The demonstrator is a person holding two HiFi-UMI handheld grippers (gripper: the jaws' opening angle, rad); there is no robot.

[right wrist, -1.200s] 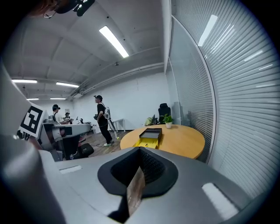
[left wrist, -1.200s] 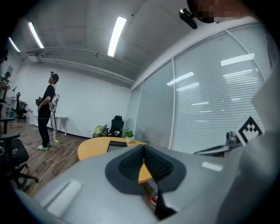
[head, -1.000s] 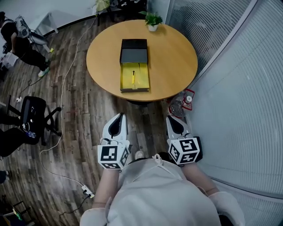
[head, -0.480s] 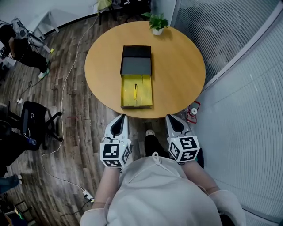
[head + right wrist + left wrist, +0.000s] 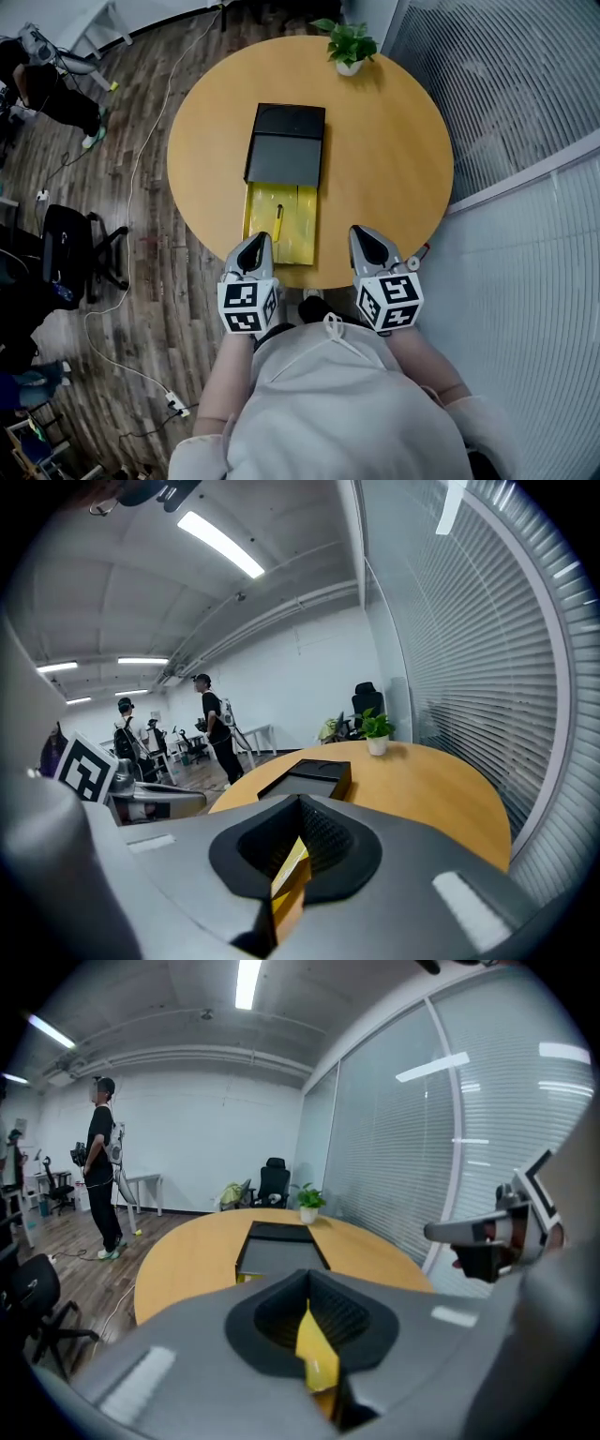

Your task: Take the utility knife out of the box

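An open box lies on the round wooden table (image 5: 394, 159): a black lid part (image 5: 286, 145) at the far end and a yellow tray (image 5: 298, 230) toward me. A yellow utility knife (image 5: 277, 223) lies in the tray. My left gripper (image 5: 251, 246) hangs over the table's near edge at the tray's near left corner, jaws shut and empty. My right gripper (image 5: 366, 239) is level with it, to the right of the tray, jaws together with nothing held. The left gripper view shows the box (image 5: 279, 1251) ahead; the right gripper view shows the box (image 5: 309, 778) ahead and to the left.
A small potted plant (image 5: 349, 45) stands at the table's far edge. A glass wall with blinds (image 5: 525, 112) runs along the right. A black office chair (image 5: 70, 248) and a cable (image 5: 141, 187) are on the wood floor at left; a person (image 5: 47, 89) stands far left.
The table and box have come much closer. Both grippers, still shut, have moved forward from above the floor to the table's near edge beside the yellow tray.
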